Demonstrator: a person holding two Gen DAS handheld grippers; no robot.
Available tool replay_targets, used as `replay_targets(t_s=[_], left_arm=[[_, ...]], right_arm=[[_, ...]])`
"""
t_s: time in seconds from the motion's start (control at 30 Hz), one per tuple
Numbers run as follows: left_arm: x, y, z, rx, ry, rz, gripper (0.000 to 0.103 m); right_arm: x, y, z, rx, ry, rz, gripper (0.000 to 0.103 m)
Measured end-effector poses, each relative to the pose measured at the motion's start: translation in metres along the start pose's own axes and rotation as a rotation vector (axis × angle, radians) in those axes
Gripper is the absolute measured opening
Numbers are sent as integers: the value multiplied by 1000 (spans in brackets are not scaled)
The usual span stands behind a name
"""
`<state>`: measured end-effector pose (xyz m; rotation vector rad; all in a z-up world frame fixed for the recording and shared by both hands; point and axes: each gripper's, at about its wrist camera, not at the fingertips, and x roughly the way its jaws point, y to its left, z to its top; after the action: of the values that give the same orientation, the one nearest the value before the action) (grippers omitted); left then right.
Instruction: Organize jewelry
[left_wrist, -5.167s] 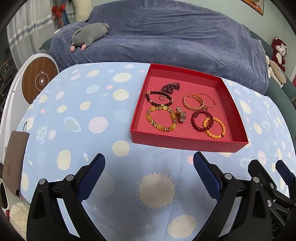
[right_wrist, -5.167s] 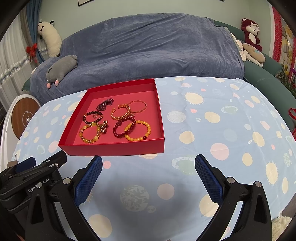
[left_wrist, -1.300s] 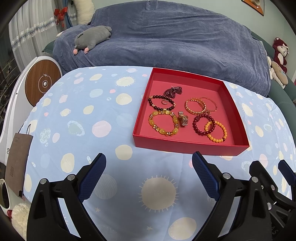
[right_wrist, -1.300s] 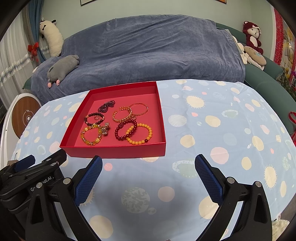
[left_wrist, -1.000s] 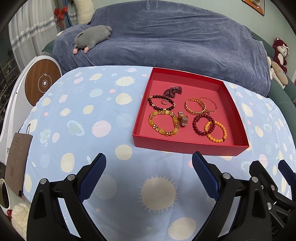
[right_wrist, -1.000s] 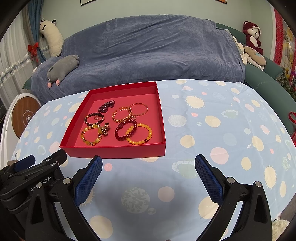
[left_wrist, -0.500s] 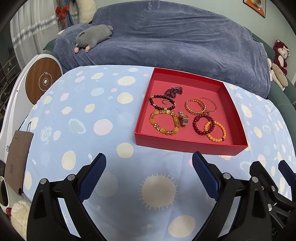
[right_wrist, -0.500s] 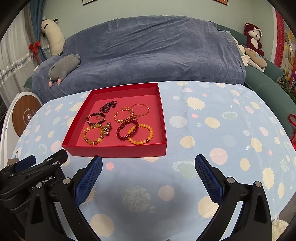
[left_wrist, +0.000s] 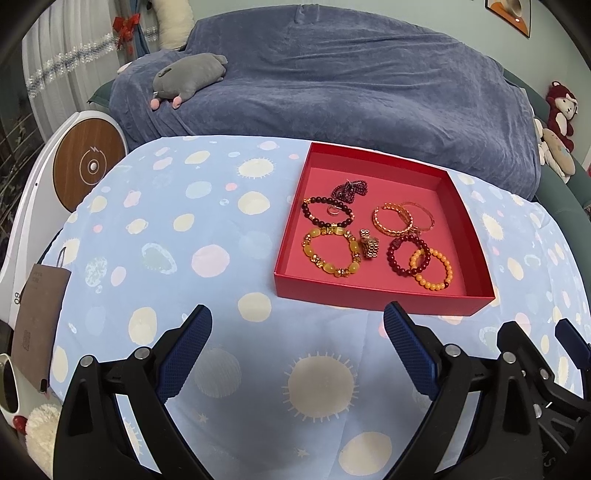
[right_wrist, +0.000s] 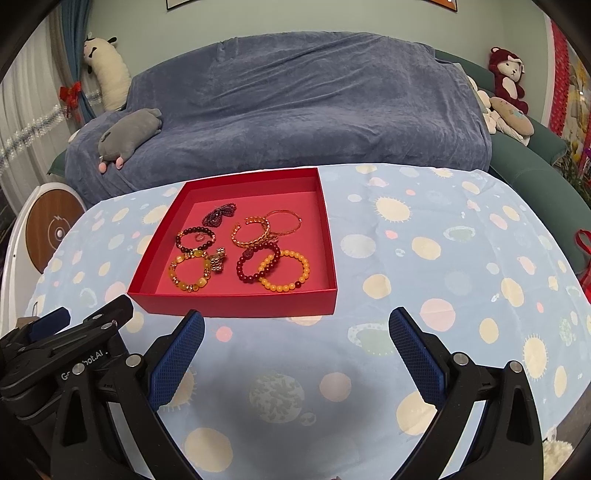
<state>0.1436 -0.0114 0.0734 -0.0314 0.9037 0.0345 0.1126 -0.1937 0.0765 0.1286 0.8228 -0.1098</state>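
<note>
We are holding the left gripper (left_wrist: 297, 325) and the right gripper (right_wrist: 295, 328) released, jaws spread, above the spotted tablecloth (right_wrist: 424, 280). The left tool's arm is showing partial lettering, "bot.AI". Farther off, the red tray (right_wrist: 236, 304) is holding the bracelets (right_wrist: 284, 269).

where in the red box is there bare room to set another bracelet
Bare floor runs along the red box's far wall behind the dark beaded bow, and down its right wall beside the thin gold bangle. The middle and near half are crowded; the orange bead bracelet overlaps the dark red one.
</note>
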Motion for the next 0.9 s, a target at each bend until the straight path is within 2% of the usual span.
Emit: replay_targets(t_s=[0.9], left_arm=[[11, -3, 4, 4, 18, 15, 90]], right_arm=[[16, 3, 5, -11, 14, -12, 97]])
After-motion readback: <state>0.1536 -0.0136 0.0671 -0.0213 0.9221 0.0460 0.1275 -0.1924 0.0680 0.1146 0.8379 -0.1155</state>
